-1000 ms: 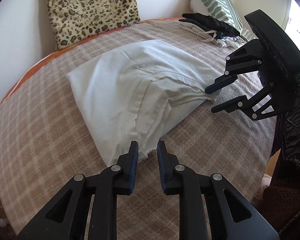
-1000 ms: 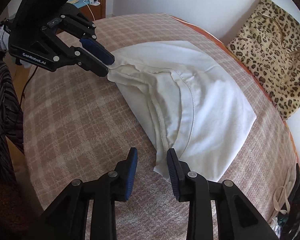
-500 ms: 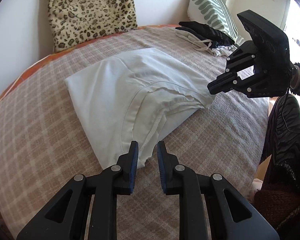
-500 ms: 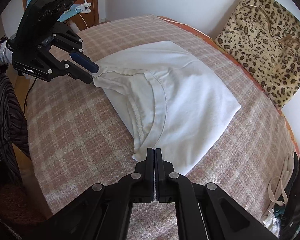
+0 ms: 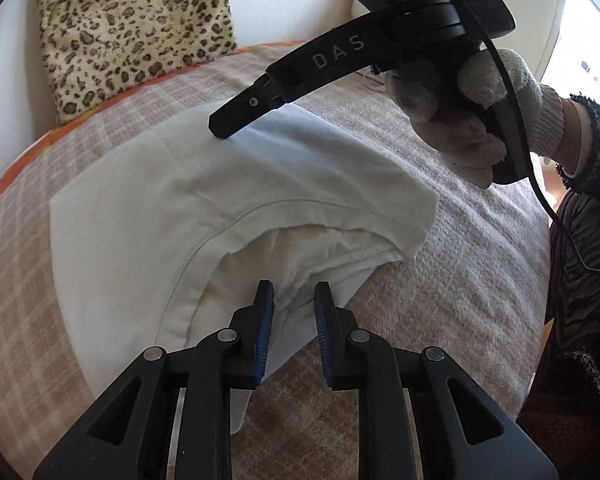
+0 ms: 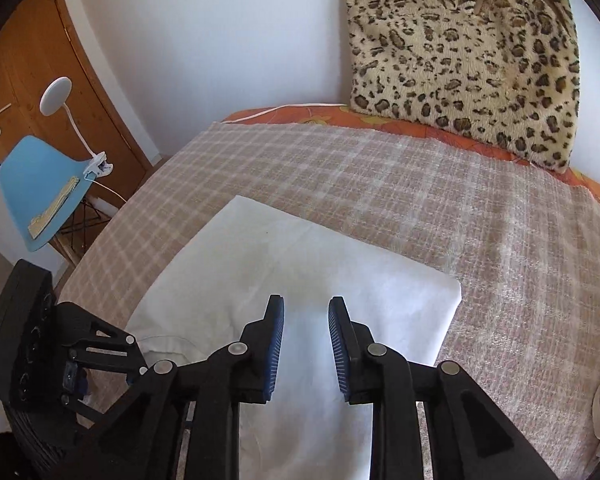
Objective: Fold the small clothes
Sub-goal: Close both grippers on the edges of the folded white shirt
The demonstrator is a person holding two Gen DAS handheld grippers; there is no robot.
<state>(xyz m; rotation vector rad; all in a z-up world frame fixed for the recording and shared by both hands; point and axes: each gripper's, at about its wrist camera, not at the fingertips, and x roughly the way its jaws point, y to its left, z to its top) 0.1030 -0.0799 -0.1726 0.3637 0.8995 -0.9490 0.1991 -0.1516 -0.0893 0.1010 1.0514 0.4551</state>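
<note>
The white garment [image 5: 204, 216] is lying folded on the checked blanket [image 5: 460, 280] of the bed, its hemmed open end turned toward the left tool [image 5: 294, 312] and its flat, closed edge pointing toward the leopard cushion [image 5: 132, 32] against the wall.

What is changing is the right tool [image 6: 306, 336]. A second ago it was sitting off at the garment's corner by the bed's side; now it is reaching right across the top of the fabric, held in a gloved hand [image 5: 468, 120], with its tip hovering over the far part of the cloth. In its own view the jaws are opening after a brief snap shut, and nothing is caught between them; only the smooth white panel is showing in the gap below.

The left tool is sitting a little farther in than before, now over the hemmed edge instead of just short of it. Its jaws are standing slightly apart, with a bunched ridge of hem showing in the gap, but the pads are not pressing on it, so it is holding nothing.

For the task, this is reading as a regrip: both tools are repositioning over a garment that is already partly folded, probably lining up for the next fold or a smoothing pass. The loose layers at the open end are looking likely to slip if only the top sheet is being pinched.
</note>
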